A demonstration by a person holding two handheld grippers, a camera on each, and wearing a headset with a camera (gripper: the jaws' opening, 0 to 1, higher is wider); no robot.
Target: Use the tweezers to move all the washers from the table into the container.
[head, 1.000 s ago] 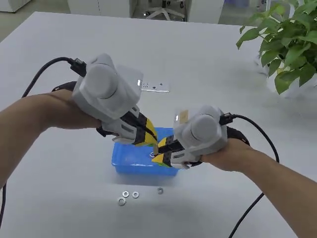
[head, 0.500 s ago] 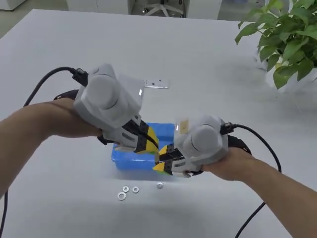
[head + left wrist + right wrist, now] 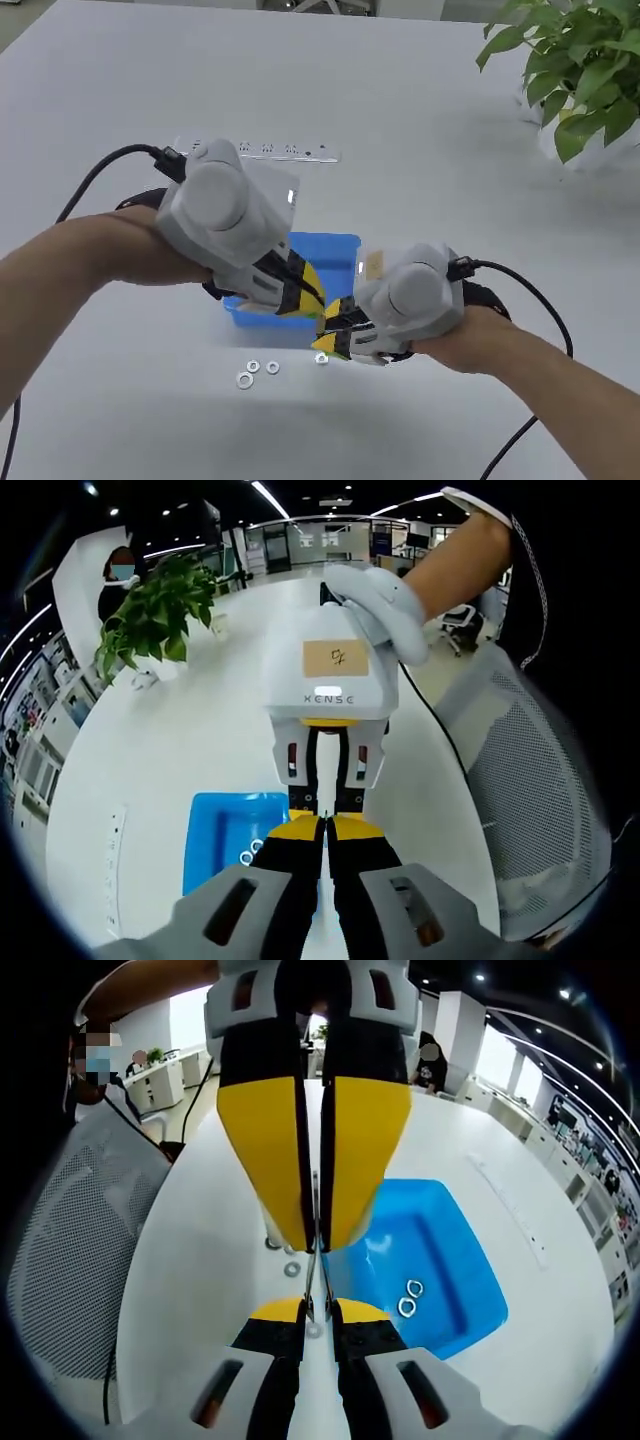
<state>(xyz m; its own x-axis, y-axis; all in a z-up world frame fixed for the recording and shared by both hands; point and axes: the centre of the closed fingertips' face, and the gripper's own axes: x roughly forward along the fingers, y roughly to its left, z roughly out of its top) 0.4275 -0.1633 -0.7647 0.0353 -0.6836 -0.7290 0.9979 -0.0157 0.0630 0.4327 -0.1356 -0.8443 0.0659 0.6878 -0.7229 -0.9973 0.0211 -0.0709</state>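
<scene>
Left tool [image 3: 306,294], centre-left of the head view: jaws pressed together on the tweezers [image 3: 313,1235], apparently steadying their upper end, though the thin blade is hard to make out. Below it, three washers [image 3: 256,370] lie loose on the desk [image 3: 420,150]. A fourth washer [image 3: 321,357] lies just beside the blue container [image 3: 338,243], which already holds two collected washers [image 3: 407,1307]. Right tool [image 3: 333,340], lower centre-right: jaws closed on the tweezers, angled down toward the fourth washer, judged the next pick.
</scene>
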